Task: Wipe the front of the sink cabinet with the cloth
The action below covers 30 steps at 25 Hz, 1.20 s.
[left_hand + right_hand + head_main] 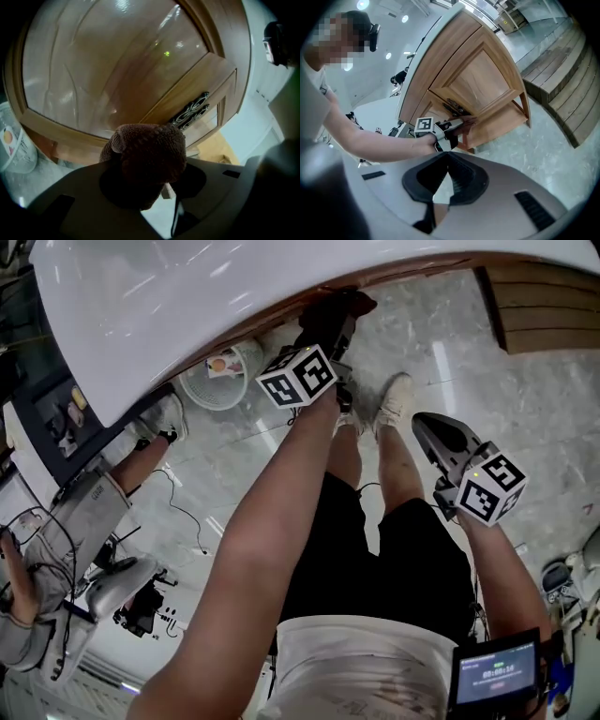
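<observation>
A brown cloth (pixel 147 154) is pinched between the fingers of the left gripper (pixel 335 321). In the left gripper view it bunches over the finger tips and hides most of them. The cloth is held low on the front of the wooden sink cabinet (pixel 478 84), just beneath the ornate dark metal handle (pixel 191 111). In the right gripper view it seems to lie against the wood there, though contact cannot be confirmed. The glossy door panel (pixel 108 70) fills most of the left gripper view above the cloth. In the head view the left arm is stretched forward under the white top (pixel 187 306) of the cabinet, and only a dark corner of the cloth is seen at its edge.

The right gripper (pixel 424 426) is held well apart from the cabinet, beside the person's right leg. Its fingers (pixel 457 180) are pressed together, with nothing between them.

A white basket (pixel 217 379) stands on the grey marbled floor (pixel 525 390), near the cabinet's left end. Wooden steps (pixel 548 306) lie to the right. A second person (pixel 56 549) is seen at the left edge of the head view.
</observation>
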Tool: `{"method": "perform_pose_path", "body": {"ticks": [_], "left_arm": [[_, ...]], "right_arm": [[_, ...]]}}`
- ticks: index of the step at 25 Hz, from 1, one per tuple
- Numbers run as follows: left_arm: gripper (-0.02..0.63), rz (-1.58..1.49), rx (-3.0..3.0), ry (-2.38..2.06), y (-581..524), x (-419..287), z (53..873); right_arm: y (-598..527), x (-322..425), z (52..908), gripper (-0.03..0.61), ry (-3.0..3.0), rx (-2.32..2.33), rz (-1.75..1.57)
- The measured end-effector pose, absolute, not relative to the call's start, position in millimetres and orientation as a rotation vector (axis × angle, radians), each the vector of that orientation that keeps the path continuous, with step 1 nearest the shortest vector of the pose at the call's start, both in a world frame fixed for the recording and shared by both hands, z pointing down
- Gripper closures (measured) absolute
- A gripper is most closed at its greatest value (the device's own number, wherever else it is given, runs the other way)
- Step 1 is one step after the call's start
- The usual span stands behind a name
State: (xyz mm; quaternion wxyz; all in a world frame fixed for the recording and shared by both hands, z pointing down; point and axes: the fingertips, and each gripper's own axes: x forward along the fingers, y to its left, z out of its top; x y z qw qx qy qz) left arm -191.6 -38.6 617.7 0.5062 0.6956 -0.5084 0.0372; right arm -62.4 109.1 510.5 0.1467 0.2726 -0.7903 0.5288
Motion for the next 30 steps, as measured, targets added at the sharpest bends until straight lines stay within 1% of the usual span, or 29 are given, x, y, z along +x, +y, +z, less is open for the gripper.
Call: {"method": "perform_pose_path", "body": {"ticks": [7, 23, 30], "left_arm": [[0.465, 0.017, 1.598, -1.308, -34, -205, 621], [0.465, -0.087, 1.483, -1.519, 0, -282, 607], [0.465, -0.104, 1.389, -1.619, 23, -333, 608]], "right_arm": [[116, -58, 515, 0.566, -2.253, 0.742, 1.5], [136, -70, 516, 0.566, -2.266, 0.575, 1.471], [130, -80, 517, 0.566, -2.258, 0.518, 1.427]]}}
